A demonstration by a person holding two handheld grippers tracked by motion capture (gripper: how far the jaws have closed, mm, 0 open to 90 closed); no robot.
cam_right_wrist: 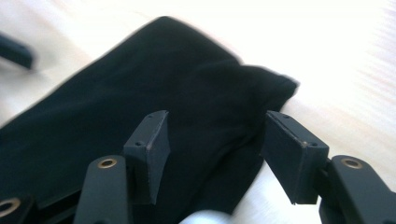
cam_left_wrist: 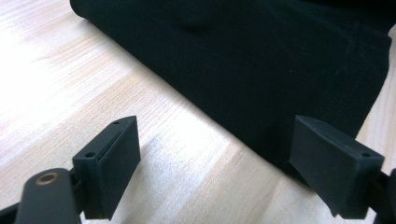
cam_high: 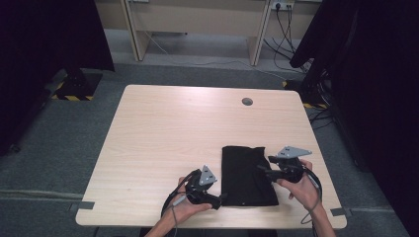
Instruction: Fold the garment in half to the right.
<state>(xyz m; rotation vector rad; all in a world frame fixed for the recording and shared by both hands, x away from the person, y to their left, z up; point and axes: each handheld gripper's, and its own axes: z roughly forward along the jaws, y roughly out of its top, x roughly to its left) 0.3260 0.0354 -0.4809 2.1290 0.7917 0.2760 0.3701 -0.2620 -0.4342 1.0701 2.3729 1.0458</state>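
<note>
Pale wooden bench point(cam_high: 163, 133) carries a folded black cloth point(cam_high: 247, 175). Left claw point(cam_high: 217, 201) at 9 o'clock and right claw point(cam_high: 263, 170) at 3 o'clock both gape empty; each should bite an edge squarely.

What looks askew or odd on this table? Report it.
Little stands out: the folded black cloth lies flat on the table, though its far right corner is bunched. Both the left gripper and right gripper are open.

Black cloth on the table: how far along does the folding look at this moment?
Done: the black cloth already lies as a compact folded rectangle on the table, with a slightly bunched far edge. In hand: nothing; the left gripper and the right gripper both stand open at its left and right edges, gripping no fabric. Left: possibly another fold or some smoothing, though that is uncertain.
</note>
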